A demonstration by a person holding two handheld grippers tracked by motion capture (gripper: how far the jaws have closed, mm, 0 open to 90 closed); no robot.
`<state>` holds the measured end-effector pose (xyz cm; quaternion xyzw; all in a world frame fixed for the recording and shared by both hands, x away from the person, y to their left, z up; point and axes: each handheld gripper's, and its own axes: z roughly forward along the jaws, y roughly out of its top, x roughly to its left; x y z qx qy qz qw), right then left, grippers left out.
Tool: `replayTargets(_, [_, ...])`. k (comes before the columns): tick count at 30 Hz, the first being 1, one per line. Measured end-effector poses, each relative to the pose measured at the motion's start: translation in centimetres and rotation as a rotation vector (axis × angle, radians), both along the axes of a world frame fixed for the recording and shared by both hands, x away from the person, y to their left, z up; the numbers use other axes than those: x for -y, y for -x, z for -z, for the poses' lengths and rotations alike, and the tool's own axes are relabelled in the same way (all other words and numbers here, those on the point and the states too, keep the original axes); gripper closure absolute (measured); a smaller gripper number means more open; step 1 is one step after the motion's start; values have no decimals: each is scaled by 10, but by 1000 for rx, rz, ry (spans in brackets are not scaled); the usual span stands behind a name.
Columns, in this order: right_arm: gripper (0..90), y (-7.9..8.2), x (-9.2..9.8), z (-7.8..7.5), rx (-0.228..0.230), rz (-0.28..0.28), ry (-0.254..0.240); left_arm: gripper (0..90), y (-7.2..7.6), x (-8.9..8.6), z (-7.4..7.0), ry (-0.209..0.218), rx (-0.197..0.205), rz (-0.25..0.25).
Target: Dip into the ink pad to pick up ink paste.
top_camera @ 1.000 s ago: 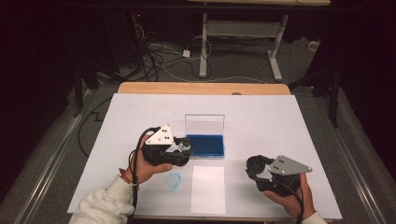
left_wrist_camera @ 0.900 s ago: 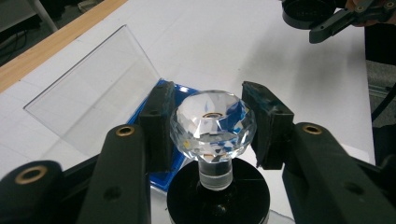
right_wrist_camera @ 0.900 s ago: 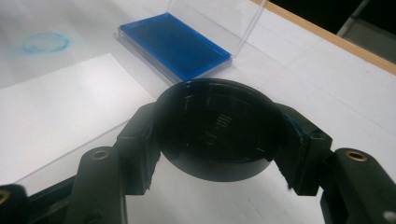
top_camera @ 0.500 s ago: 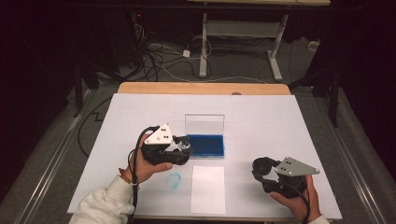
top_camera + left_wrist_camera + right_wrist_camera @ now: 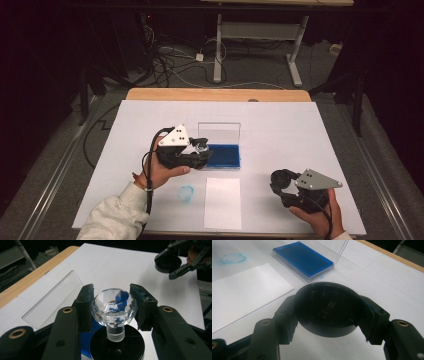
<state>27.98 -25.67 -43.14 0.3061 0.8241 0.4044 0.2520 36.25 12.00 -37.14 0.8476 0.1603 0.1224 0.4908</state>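
Note:
My left gripper is shut on the faceted clear knob of a stamp with a round black base. It holds the stamp at the left end of the blue ink pad, whose clear lid stands open behind it. Whether the base touches the pad I cannot tell. My right gripper, near the front right of the table, is shut on a round black cap and holds it just above the white surface. The cap also shows far off in the left gripper view.
A white sheet of paper lies in front of the ink pad, with a faint blue round smudge to its left. The table is covered in white, with a wooden edge at the back. Cables and a desk frame lie on the floor beyond.
The right gripper with the cap has edged slightly to the right. The left gripper and the stamp have stayed in place.

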Motion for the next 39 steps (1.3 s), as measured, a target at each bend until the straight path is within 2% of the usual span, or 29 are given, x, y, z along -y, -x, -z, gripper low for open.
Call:
replayTargets(8, [385, -2, 0, 2, -10, 0, 1, 548, -21, 23, 6, -3, -5, 18])
replayTargets(9, [385, -2, 0, 2, -10, 1, 3, 548, -27, 29, 10, 3, -17, 30])
replayTargets(10, [385, -2, 0, 2, -10, 1, 3, 548, -27, 29, 10, 3, -17, 30])
replayTargets(11, [385, -2, 0, 3, -13, 0, 4, 548, -33, 35, 15, -15, -17, 25])
replayTargets(18, [385, -3, -1, 5, -21, -4, 12, 548, -53, 52, 31, -30, -43, 17])
replayTargets(24, [385, -4, -1, 6, -27, -8, 21, 548, -63, 60, 43, -25, -52, 25])
replayTargets(29, [385, -4, -3, 8, -32, -12, 28, 548, -72, 71, 55, -52, -65, 21])
replayTargets(32, [385, -4, -3, 8, -33, -16, 32, 548, -74, 73, 59, -47, -72, 24])
replayTargets(35, [385, -4, -5, 9, -36, -25, 41, 548, -77, 77, 66, -60, -75, 17])
replayTargets(39, [385, -4, -7, 8, -29, -32, 53, 548, -79, 78, 72, -51, -92, 18])
